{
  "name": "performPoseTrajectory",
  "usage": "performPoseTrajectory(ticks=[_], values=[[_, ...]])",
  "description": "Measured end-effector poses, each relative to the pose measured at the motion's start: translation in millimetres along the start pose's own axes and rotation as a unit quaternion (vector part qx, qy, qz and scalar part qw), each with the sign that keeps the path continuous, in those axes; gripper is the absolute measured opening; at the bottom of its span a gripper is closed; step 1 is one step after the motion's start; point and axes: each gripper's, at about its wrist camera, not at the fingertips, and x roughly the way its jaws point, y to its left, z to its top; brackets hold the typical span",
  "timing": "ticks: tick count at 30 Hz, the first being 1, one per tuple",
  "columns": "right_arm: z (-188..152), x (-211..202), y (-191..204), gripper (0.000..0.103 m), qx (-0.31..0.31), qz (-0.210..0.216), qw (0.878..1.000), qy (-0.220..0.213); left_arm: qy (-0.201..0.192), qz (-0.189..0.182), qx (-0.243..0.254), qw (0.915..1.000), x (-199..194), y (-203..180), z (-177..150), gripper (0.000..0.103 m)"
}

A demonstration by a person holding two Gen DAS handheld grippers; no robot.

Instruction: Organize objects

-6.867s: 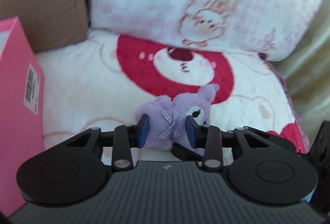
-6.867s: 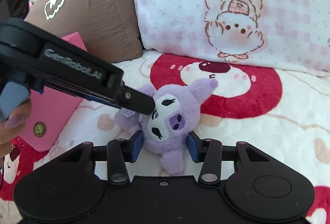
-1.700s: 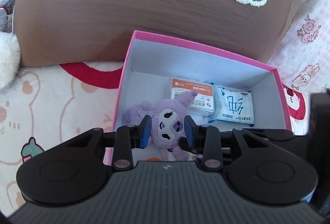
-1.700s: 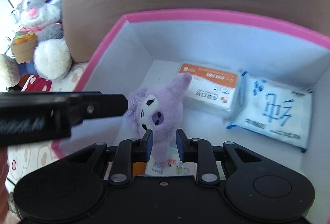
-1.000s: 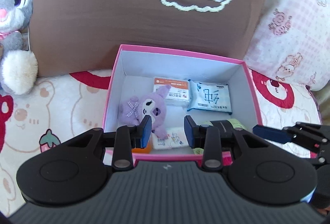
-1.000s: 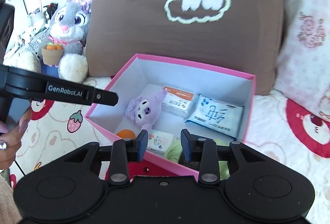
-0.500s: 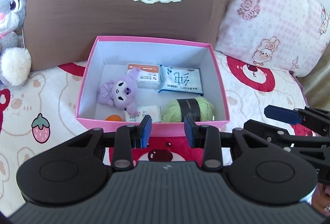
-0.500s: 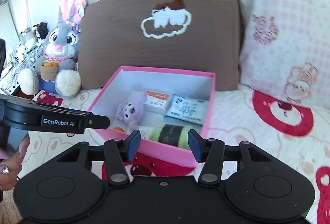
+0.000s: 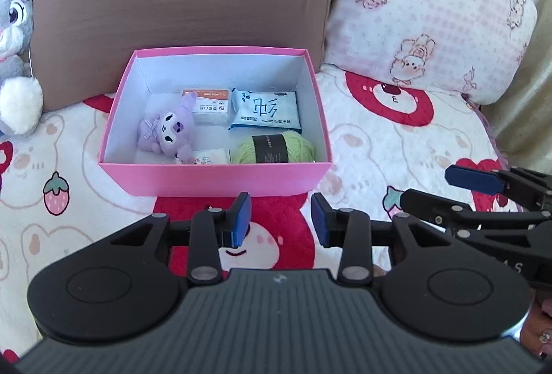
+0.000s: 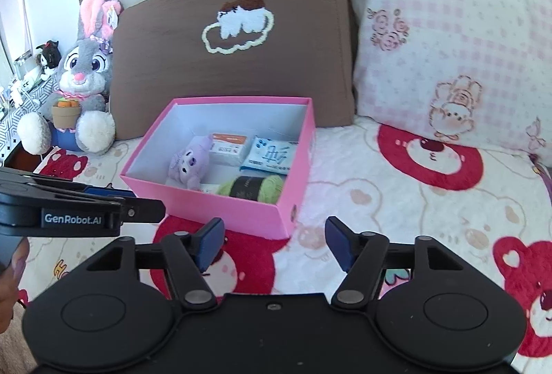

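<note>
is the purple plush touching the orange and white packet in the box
Touching. In the left wrist view the purple plush has its raised ear lying over the near corner of the orange and white packet, no gap between them.

Bright daylight fills both views, washing the pink checked pillow (image 9: 427, 19) pale at its top right corner. Soft shadow lies inside the pink box (image 9: 220, 179) along its near wall. Fisheye bending curves the edges; focus is sharp, without motion blur.

One pink box (image 9: 220, 179) holds one purple plush (image 9: 169, 131), one green yarn ball (image 9: 272, 148), one blue tissue pack (image 9: 265, 112), one orange-topped packet (image 9: 210, 107) and one small white packet (image 9: 210, 156), while two pillows, one brown pillow (image 9: 138, 12) and one pink pillow (image 9: 431, 12), and one grey rabbit plush (image 10: 84, 70) sit behind.
</note>
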Motion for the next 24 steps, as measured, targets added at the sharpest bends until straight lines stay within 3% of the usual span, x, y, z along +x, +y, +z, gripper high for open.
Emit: performPoseTrajectory(ticks=[1,9,14,18,20,24], values=[[-2,-2,-2,0.077,0.003,-0.001,1.000,-0.001,0.002,0.005,0.000,1.0000,0,-3,-2,0.039],[-13,-8,-12,0.080,0.017,-0.003,1.000,-0.001,0.003,0.012,0.001,0.9999,-2,-13,-11,0.057],[-17,-4,-13,0.094,0.013,-0.033,0.999,0.005,0.008,0.009,-0.001,0.9999,3,-13,-15,0.073],[-19,3,-14,0.095,0.014,-0.065,0.997,0.026,0.013,0.014,-0.003,0.9998,10,-12,-19,0.086],[-21,5,-15,0.095,0.017,-0.075,0.996,0.039,0.012,0.022,0.005,0.9997,13,-12,-21,0.098],[-23,7,-15,0.095,0.013,-0.087,0.995,0.045,0.017,0.022,0.000,0.9996,15,-7,-23,0.100]])
